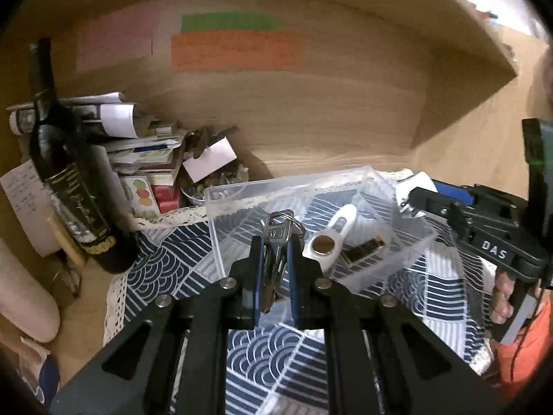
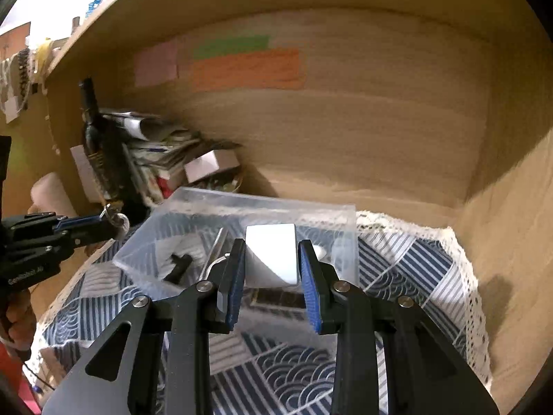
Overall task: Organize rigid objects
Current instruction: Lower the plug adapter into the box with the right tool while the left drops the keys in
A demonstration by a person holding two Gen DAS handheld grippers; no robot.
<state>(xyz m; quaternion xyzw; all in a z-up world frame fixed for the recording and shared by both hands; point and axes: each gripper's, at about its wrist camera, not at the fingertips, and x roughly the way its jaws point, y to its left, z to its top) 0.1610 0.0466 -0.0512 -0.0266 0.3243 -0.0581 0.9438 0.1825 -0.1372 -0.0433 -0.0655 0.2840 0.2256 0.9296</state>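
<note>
My left gripper [image 1: 274, 242] is shut on a bunch of keys [image 1: 278, 233] and holds it over the near wall of a clear plastic box [image 1: 221, 204]. In the box lie a white and silver opener [image 1: 328, 242] and a small dark and gold block [image 1: 364, 250]. My right gripper [image 2: 271, 247] is shut on a white charger block [image 2: 273, 254] above the same box [image 2: 331, 214], where a black part [image 2: 178, 266] and a metal tool [image 2: 216, 249] lie. The right gripper with the white block [image 1: 413, 192] also shows in the left wrist view.
The box stands on a blue and white patterned cloth [image 1: 166, 269] inside a wooden shelf. A dark wine bottle [image 1: 65, 173] stands at the left, next to a pile of papers and small boxes [image 1: 145, 159]. Coloured notes [image 1: 235, 52] stick on the back wall.
</note>
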